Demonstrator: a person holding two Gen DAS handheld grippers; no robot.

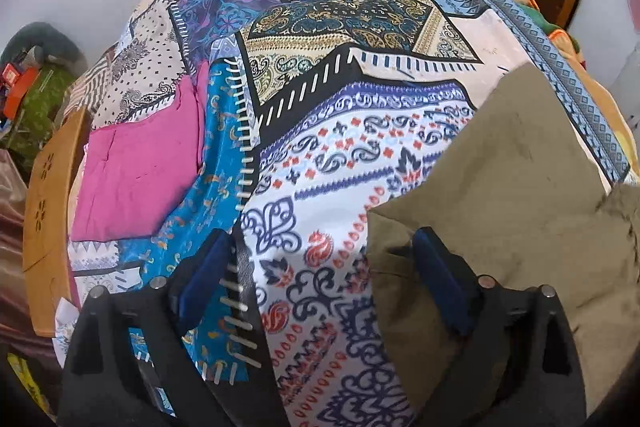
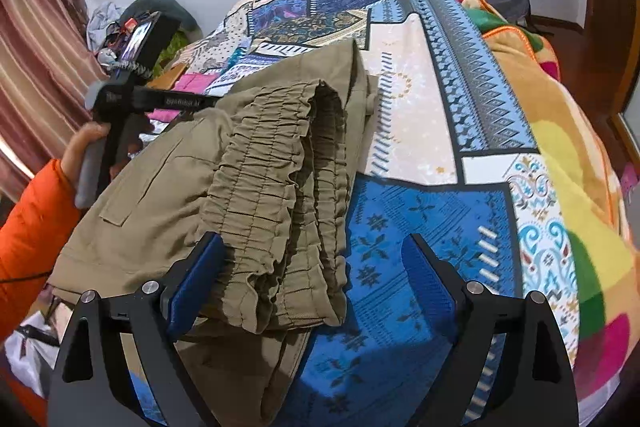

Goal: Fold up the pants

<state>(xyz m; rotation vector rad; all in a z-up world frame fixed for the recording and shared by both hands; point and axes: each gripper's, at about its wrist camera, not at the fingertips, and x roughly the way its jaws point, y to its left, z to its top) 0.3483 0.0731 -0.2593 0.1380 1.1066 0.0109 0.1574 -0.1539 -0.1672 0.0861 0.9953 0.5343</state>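
Olive-khaki pants lie folded on a patchwork bedspread; their gathered elastic waistband faces the right wrist camera. My right gripper is open, its fingers either side of the waistband's near end, holding nothing. In the left wrist view the pants fill the right side. My left gripper is open at their left edge; its right finger is over the cloth, its left finger over the bedspread. The left gripper also shows in the right wrist view, held by a hand in an orange sleeve.
A folded pink garment lies on the bed to the left. A wooden footboard edges the bed's left side. A bright fleece blanket covers the bed's right side. Curtains and clutter stand at far left.
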